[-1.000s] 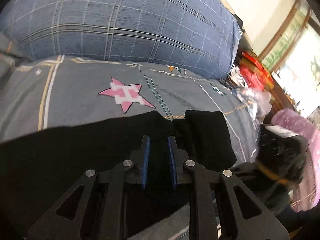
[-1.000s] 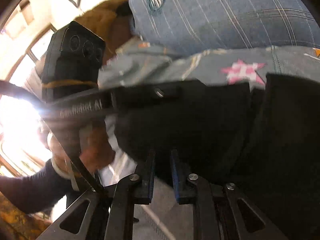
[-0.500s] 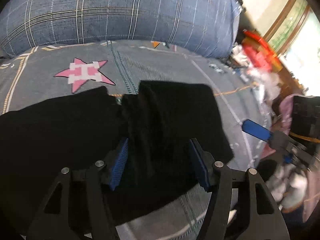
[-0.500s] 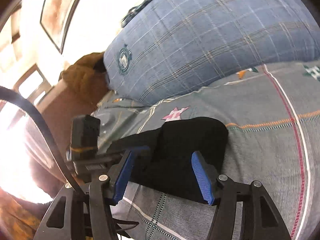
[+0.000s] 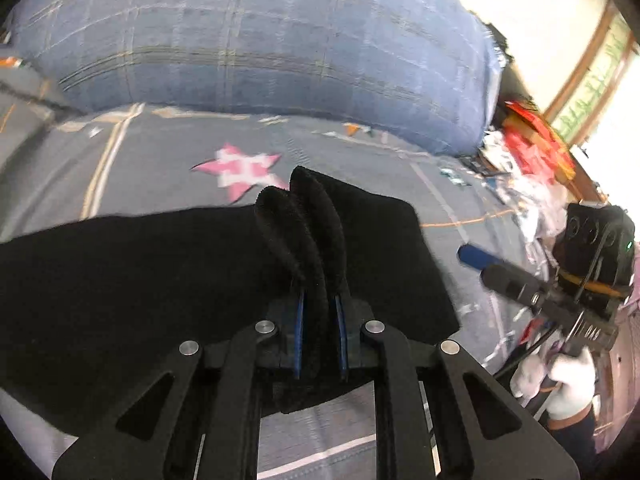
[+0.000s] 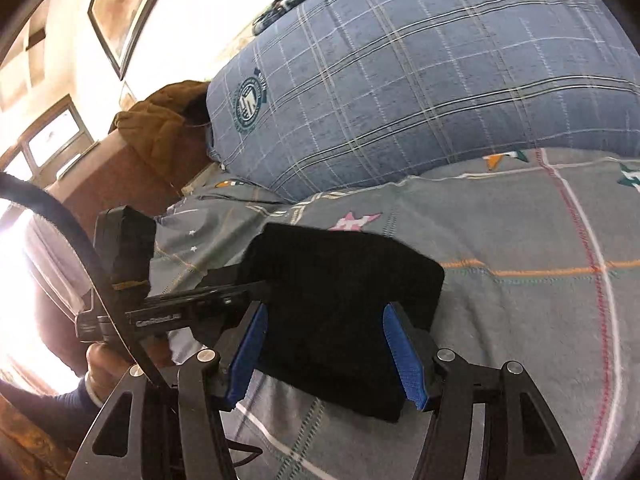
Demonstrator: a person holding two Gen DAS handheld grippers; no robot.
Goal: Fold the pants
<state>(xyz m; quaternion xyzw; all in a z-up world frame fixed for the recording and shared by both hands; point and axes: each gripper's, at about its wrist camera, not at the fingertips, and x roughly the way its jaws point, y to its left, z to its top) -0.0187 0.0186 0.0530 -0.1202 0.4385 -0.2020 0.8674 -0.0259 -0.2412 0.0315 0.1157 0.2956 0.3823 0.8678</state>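
Note:
The black pants (image 5: 160,280) lie folded on the grey bedspread (image 5: 360,160). My left gripper (image 5: 319,336) is shut on a bunched ridge of the pants and lifts it a little. In the right wrist view the pants (image 6: 340,288) form a thick folded block, and my left gripper reaches into it from the left. My right gripper (image 6: 326,354) is open, its blue pads on either side of the near edge of the block, holding nothing. The right gripper also shows at the right of the left wrist view (image 5: 480,258).
A big blue plaid pillow (image 5: 260,40) lies behind the pants. A pink star (image 5: 240,170) is printed on the bedspread. Red and white clutter (image 5: 532,152) sits past the bed's right edge. A brown jacket (image 6: 160,120) lies on the wooden headboard at left.
My left gripper was open around the pants half a second ago and has now shut on a fold of them. My right gripper stays open, a little closer to the block.

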